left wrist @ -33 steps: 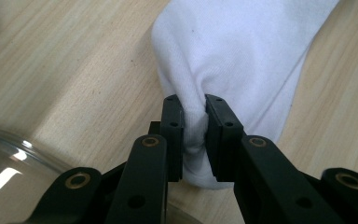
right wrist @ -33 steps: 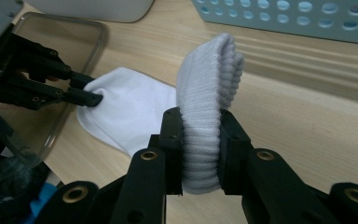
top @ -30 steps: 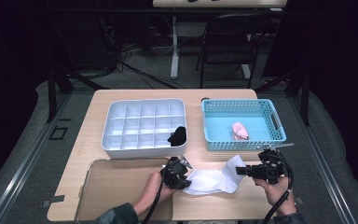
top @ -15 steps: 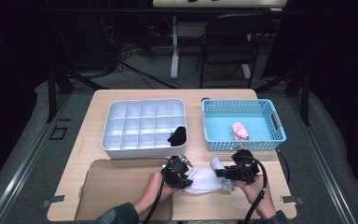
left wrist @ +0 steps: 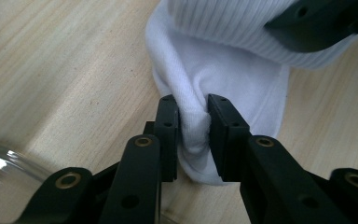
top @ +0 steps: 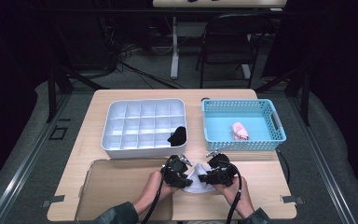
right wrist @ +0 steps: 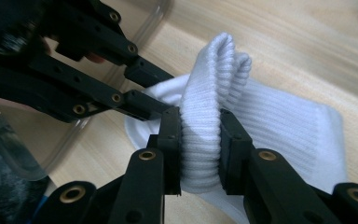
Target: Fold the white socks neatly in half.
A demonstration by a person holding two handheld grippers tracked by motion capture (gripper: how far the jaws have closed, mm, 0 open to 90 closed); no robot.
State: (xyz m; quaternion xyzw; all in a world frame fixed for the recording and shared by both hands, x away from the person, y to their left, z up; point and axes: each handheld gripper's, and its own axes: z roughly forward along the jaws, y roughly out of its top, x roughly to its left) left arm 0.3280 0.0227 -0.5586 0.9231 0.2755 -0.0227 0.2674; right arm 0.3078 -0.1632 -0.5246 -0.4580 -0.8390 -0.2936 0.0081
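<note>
Here, low in the middle of the high view, the white sock [top: 196, 179] lies on the wooden table [top: 261, 177], bunched between the two tools. Starting at the left, a clear tray [top: 116, 179] sits in the lower left of the frame, with the white divided organizer [top: 144, 123] above it; one cell at its lower right holds a dark rolled item [top: 178, 135]. Next comes the left gripper [left wrist: 193, 123], pinching a fold of the sock's smooth end; its jaws have just eased apart a little, though cloth remains pressed between the pads. Right of it, the right gripper [right wrist: 200, 140] clamps the ribbed cuff, doubled over toward the other tool. At the upper right, the blue basket [top: 242, 126] holds a pink bundle [top: 240, 130]. Judging by this, the sock is about half folded: rolling it tighter and placing it in the organizer seem left to do.
</note>
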